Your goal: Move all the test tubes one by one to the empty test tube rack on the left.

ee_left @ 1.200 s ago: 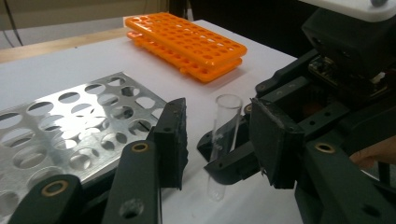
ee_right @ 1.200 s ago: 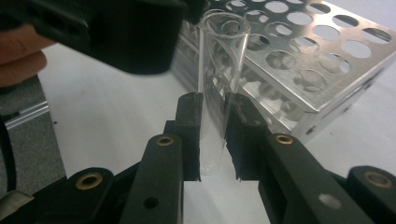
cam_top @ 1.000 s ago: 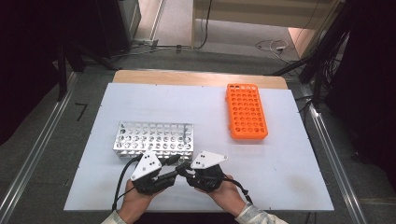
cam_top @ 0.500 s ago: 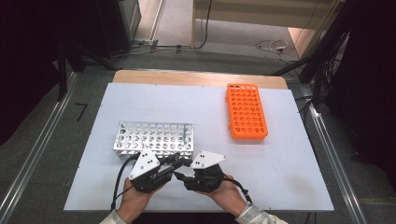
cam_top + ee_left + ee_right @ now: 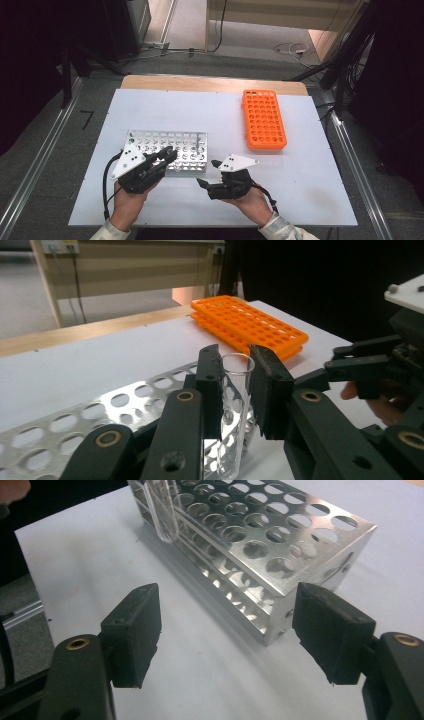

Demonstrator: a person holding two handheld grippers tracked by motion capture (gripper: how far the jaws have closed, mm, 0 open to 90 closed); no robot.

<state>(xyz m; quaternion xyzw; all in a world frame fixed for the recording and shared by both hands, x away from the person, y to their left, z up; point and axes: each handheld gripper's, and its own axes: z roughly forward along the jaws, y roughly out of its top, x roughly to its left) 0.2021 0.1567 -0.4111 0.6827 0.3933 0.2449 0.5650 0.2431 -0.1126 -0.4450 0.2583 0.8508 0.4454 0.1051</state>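
Glass tube (image 5: 234,410) upright — clamped in left gripper (image 5: 235,385) (above metal rack (image 5: 120,410))

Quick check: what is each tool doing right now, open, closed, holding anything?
Left tool: closed on a clear glass tube.
Right tool: open, holding nothing.

Left hand-held gripper (image 5: 167,155) over metal rack (image 5: 170,147), seemingly touching.
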